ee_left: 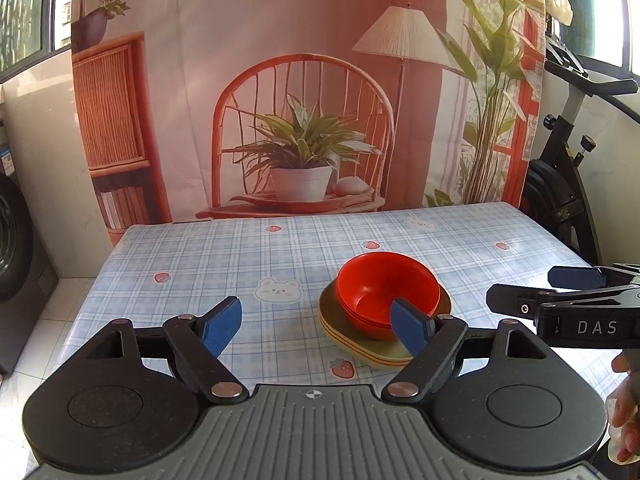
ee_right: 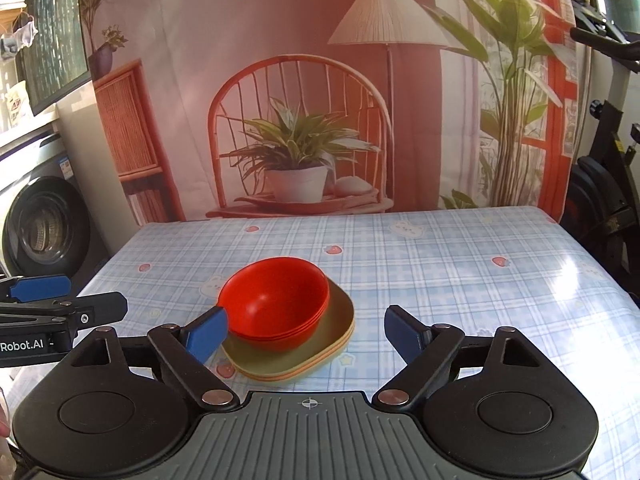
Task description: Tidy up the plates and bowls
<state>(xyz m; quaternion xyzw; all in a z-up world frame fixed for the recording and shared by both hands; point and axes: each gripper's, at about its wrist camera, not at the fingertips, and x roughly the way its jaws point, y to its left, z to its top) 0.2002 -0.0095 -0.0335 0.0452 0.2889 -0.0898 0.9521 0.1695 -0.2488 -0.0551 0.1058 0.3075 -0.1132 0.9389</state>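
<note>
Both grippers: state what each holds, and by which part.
Nothing. The left gripper and right gripper are open, near the stacked red bowls.

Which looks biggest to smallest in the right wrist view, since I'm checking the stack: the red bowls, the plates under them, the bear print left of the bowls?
1. Plates: widest, their rim sticks out past the bowls.
2. Red bowls: somewhat narrower.
3. Bear print: much smaller, partly hidden behind the bowls.

Left tongs (ee_left: 318, 326) and right tongs (ee_right: 306, 334) both gape wide, side by side.
</note>
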